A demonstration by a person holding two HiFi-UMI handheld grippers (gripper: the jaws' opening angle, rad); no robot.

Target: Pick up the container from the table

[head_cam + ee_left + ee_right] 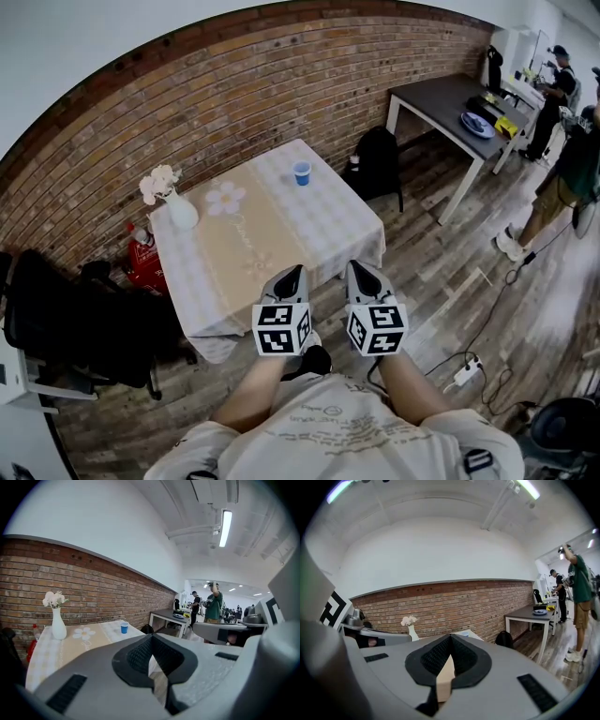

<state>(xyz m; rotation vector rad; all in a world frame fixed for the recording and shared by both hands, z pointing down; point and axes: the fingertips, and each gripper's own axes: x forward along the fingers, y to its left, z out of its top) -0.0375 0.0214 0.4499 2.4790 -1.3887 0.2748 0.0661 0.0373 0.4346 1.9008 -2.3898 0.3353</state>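
A small blue cup [301, 173] stands upright near the far edge of a square table with a pale checked cloth [328, 220]. The left gripper view also shows the cup [124, 628], far beyond the jaws. My left gripper [293, 270] and right gripper [357, 266] hover side by side over the table's near edge, both pointing toward the cup and well short of it. Each gripper's jaws meet at the tips with nothing held, in the left gripper view [151, 635] and in the right gripper view [450, 636].
A white vase of flowers [178, 210] and a flower-shaped mat [225, 198] sit on the table's left part. A black backpack [377, 159] leans behind it, and a red bottle [142, 253] stands at its left. A dark table [441, 98] and people [567, 178] are at right.
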